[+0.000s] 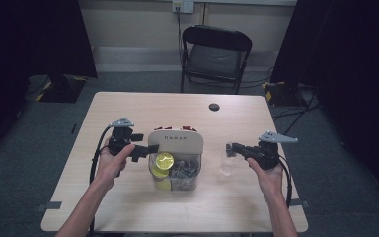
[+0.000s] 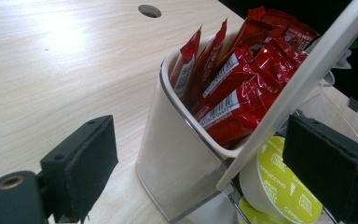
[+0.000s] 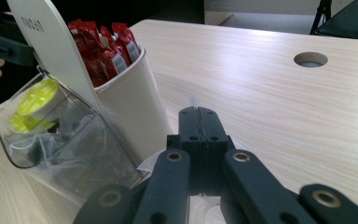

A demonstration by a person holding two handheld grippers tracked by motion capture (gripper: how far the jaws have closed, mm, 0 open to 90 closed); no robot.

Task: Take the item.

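A white organiser (image 1: 176, 141) stands mid-table with red sachets (image 1: 175, 129) in its back cup and yellow capsules (image 1: 165, 159) in its clear front bin. My left gripper (image 1: 145, 144) is at the organiser's left side. In the left gripper view it (image 2: 200, 154) is open, its jaws astride the white cup (image 2: 177, 154) and the capsule (image 2: 286, 186), with the left pad clear of the wall. To the right of the organiser, my right gripper (image 1: 232, 147) is shut on a thin clear plastic packet (image 1: 225, 165). The packet's edge pokes past the closed tips (image 3: 199, 112).
The wooden table (image 1: 143, 106) has a cable hole (image 1: 214, 106) at the back. A black folding chair (image 1: 214, 52) stands beyond the far edge. Dark packets (image 1: 185, 170) lie in the clear bin beside the capsules.
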